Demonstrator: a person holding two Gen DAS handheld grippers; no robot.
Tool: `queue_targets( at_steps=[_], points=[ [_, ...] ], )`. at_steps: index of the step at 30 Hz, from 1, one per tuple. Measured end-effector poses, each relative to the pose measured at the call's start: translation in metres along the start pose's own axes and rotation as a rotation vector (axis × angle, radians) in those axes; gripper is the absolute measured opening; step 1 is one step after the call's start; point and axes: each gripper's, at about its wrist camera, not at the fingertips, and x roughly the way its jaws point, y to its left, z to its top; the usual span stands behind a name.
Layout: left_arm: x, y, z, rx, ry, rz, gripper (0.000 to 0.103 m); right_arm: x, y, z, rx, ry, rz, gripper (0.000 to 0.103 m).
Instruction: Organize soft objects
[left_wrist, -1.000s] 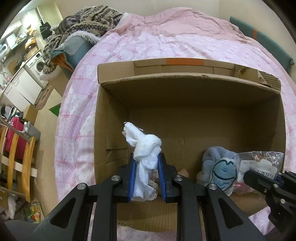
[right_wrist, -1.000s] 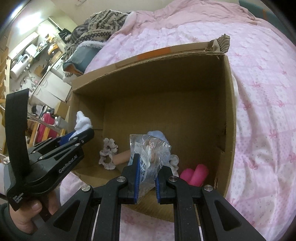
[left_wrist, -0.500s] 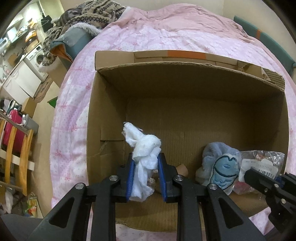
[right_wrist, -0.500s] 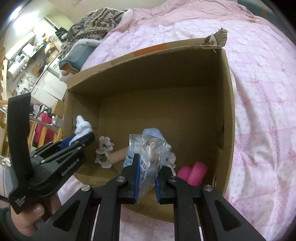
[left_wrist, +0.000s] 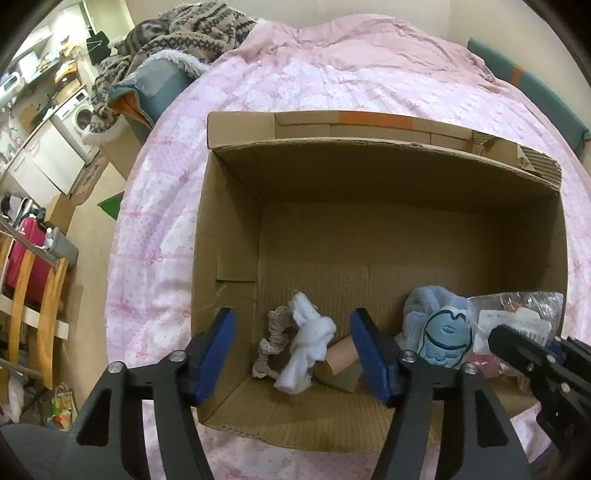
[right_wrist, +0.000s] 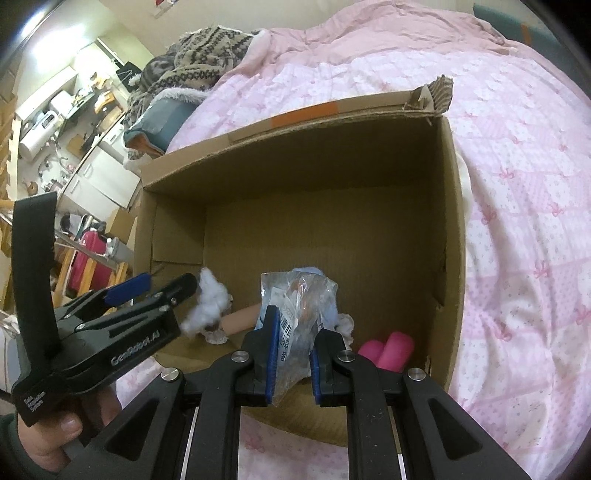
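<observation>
The left gripper (left_wrist: 293, 349) is spread wide and empty, the crumpled white cloth (left_wrist: 308, 345) lying in the open brown cardboard box (left_wrist: 229, 236) — while the right gripper (right_wrist: 291, 356) is pinched on a crinkled clear plastic packet (right_wrist: 295, 308) held over the same box, evidently for deposit.

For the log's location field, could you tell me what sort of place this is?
Likely a small flat's bedroom: the box sits on a pink-quilted bed, with a washing machine beyond.
</observation>
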Motion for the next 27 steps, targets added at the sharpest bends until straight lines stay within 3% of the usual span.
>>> queue_targets(
  at_steps=[4,6,7,8,10,17,20,27],
  points=[
    [-0.008,0.006,-0.001,-0.008,-0.014,-0.003,0.063,-0.006,0.000,-0.001,0.001,-0.026,-0.007,0.019],
    [-0.014,0.010,-0.001,-0.018,-0.033,-0.005,0.063,-0.010,0.001,-0.003,-0.003,-0.041,-0.008,0.027],
    [-0.017,0.012,-0.001,-0.020,-0.044,-0.006,0.063,-0.013,0.002,-0.003,-0.008,-0.056,-0.007,0.037],
    [-0.020,0.013,-0.001,-0.020,-0.049,-0.008,0.063,-0.016,0.003,-0.003,-0.010,-0.069,-0.007,0.057],
    [-0.025,0.017,-0.001,-0.027,-0.054,-0.024,0.063,-0.023,0.005,-0.005,-0.010,-0.107,-0.004,0.071],
    [-0.056,0.036,-0.005,-0.058,-0.110,-0.081,0.064,-0.049,0.009,-0.011,-0.002,-0.167,-0.009,0.071],
    [-0.071,0.041,-0.009,-0.045,-0.139,-0.086,0.077,-0.061,0.013,-0.014,0.001,-0.186,-0.016,0.072],
    [-0.112,0.054,-0.029,-0.033,-0.197,-0.131,0.085,-0.086,0.029,-0.030,-0.009,-0.221,-0.037,0.082]
  ],
)
